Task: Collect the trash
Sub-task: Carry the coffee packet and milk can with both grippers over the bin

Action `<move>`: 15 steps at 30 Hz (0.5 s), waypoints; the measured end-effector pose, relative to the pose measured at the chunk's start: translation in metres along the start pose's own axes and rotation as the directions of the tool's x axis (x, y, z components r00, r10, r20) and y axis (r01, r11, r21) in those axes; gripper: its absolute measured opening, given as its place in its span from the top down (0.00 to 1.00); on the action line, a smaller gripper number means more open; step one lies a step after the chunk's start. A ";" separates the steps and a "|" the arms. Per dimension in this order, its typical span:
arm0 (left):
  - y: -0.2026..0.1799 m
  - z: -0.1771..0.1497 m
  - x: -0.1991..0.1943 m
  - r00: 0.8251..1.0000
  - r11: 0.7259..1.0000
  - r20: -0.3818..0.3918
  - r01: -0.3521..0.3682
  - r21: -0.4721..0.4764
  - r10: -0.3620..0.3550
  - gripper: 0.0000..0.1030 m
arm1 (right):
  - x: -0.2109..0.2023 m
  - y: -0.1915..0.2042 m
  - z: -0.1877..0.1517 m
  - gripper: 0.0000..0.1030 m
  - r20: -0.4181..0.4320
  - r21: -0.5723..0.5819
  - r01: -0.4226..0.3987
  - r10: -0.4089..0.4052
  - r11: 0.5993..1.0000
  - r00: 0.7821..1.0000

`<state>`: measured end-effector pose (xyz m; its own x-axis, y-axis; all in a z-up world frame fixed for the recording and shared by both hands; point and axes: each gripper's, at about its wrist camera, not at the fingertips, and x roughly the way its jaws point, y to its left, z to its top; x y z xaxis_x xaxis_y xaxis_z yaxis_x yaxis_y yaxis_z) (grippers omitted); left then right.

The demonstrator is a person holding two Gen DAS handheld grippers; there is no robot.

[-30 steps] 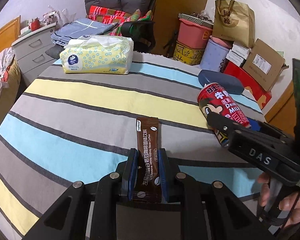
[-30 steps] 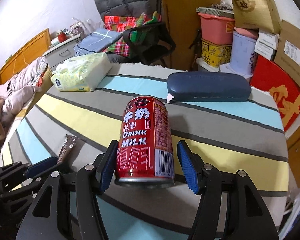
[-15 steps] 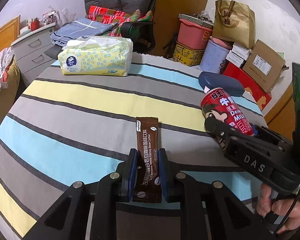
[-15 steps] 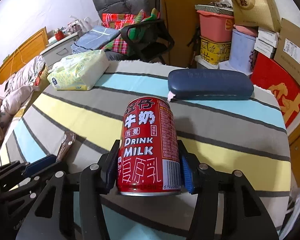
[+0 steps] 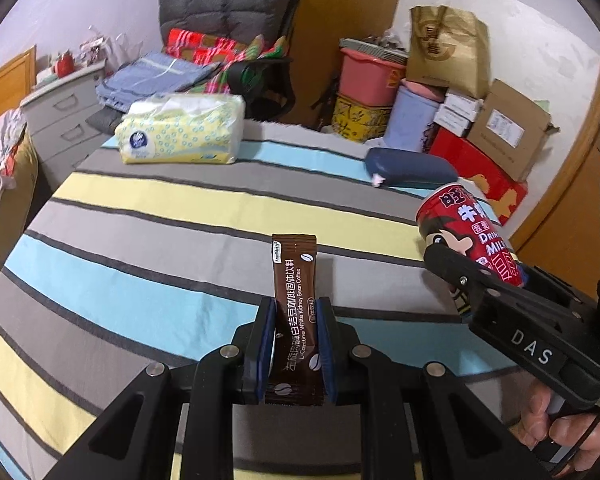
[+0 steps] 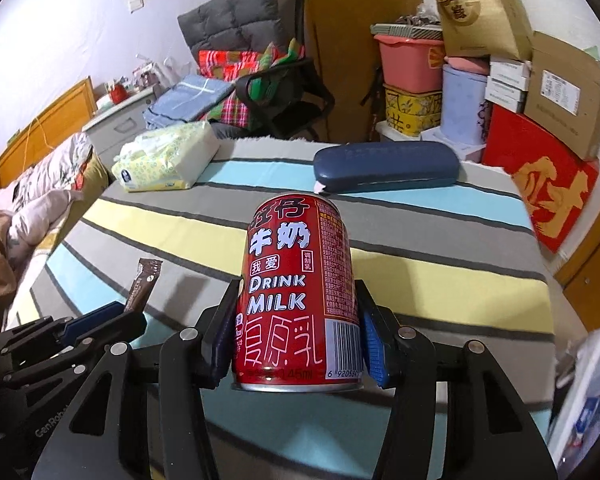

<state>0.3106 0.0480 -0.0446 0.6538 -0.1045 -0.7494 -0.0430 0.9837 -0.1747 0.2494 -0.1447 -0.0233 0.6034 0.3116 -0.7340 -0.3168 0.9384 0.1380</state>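
My left gripper (image 5: 296, 312) is shut on a brown coffee stick sachet (image 5: 296, 300), which pokes forward, lifted off the striped tablecloth (image 5: 160, 216). In the right wrist view, my right gripper (image 6: 300, 320) is shut on a red milk can (image 6: 298, 280), its blue pads pressing both sides, the can upright and held above the table. The can (image 5: 468, 232) and right gripper also show at the right of the left wrist view. The sachet (image 6: 142, 284) and left gripper (image 6: 96, 320) appear low left in the right wrist view.
A yellow tissue pack (image 5: 180, 132) lies at the table's far left and a dark blue glasses case (image 6: 384, 166) at the far right. Behind stand a chair with clothes (image 6: 260, 72), drawers (image 5: 60, 116) and stacked boxes and tubs (image 6: 480, 80). A hand (image 5: 560, 428) holds the right gripper.
My right gripper closed its jaws onto the can and lifted it off the table. The left gripper rose with the sachet.
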 end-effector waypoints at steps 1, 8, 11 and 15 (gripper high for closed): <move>-0.003 -0.001 -0.003 1.000 1.000 0.003 0.009 0.005 -0.009 0.80 | -0.004 -0.001 -0.002 0.48 0.005 0.004 0.003 -0.003 1.000 1.000; -0.032 -0.009 -0.033 0.998 0.998 0.033 0.045 0.052 -0.047 0.80 | -0.033 -0.009 -0.015 0.48 0.051 0.037 0.031 -0.033 0.999 0.998; -0.047 -0.012 -0.047 0.997 0.995 0.045 0.064 0.074 -0.068 0.80 | -0.047 -0.014 -0.018 0.48 0.072 0.051 0.045 -0.049 0.998 0.996; -0.069 -0.016 -0.063 0.993 0.990 0.064 0.089 0.107 -0.096 0.80 | -0.068 -0.023 -0.022 0.48 0.108 0.066 0.070 -0.076 0.995 0.991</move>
<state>0.2598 -0.0154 0.0045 0.7017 -0.1887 -0.6870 0.0961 0.9805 -0.1712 0.1989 -0.1905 0.0089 0.7012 0.2533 -0.6664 -0.2252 0.9656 0.1300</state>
